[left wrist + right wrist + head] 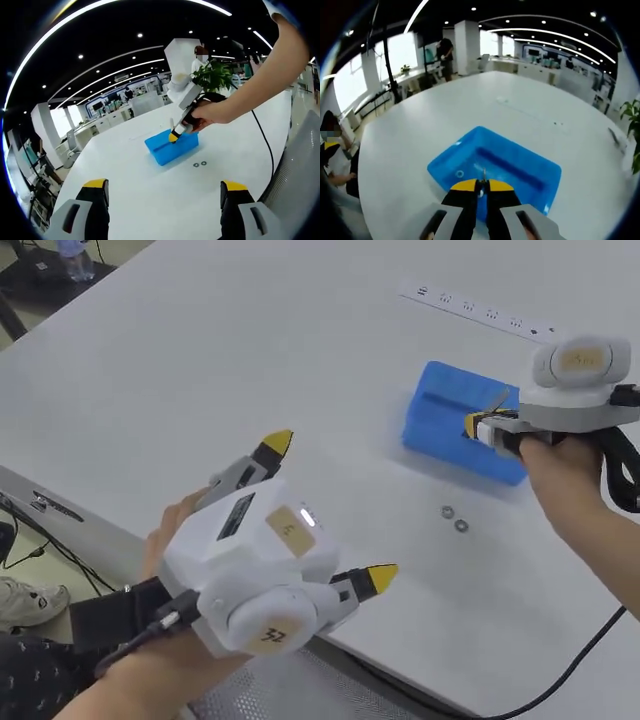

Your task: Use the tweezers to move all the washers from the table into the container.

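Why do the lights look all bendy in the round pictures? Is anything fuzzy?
Left gripper view: the fisheye lens bends the ceiling light strips into arcs. Right gripper view: the table bulges, and the tweezers tip over the blue container looks soft. Head view: lines stay straight, light is even.

white counter (250, 370), blue container (450, 415) sits on it toward the right. two washers (447, 512) lie close together on the bare top just beside the container. white power strip (480, 312) lies farther back, black cable (565, 675) crosses the near right corner.
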Demonstrator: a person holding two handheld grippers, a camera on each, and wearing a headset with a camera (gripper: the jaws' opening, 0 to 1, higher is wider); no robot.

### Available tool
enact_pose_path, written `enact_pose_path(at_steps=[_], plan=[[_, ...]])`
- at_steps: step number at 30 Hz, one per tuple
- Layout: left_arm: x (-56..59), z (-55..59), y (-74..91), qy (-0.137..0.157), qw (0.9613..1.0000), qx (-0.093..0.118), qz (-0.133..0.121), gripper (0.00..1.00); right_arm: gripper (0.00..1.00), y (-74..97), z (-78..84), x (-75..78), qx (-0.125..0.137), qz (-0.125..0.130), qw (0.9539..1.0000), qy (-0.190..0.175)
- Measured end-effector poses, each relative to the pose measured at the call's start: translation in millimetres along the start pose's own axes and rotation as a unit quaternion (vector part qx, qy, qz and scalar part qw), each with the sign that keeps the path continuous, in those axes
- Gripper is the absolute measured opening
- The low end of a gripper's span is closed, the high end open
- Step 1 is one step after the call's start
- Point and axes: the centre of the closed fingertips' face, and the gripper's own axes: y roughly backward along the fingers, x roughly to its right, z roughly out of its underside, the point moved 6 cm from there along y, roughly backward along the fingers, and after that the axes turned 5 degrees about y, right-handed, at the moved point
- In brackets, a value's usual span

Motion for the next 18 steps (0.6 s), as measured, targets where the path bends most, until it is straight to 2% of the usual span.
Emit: enact_pose_path(at_steps=[3, 8, 12, 18], plan=[[0.3, -0.5, 0.1, -0.001, 1.0000, 0.002, 0.001, 0.95, 0.02, -1.3, -0.2, 2.7, 0.000, 0.000, 1.0000, -0.005], [-0.2, -0.7, 0.1, 0.000, 1.0000, 0.003, 0.000, 0.95, 0.04, 1.7, -1.3, -0.7, -0.002, -0.002, 0.9998, 0.018], [-0.3, -0.9, 0.1, 0.000, 1.0000, 0.004, -0.001, 0.95, 0.03, 10.9, -10.3, 1.7, 0.011, 0.003, 0.9996, 0.026], [-0.1, -0.9, 0.2, 0.000, 1.0000, 0.004, -0.001, 0.95, 0.03, 29.1, -23.8, 2.6, 0.044, -0.008, 0.9990, -0.001]])
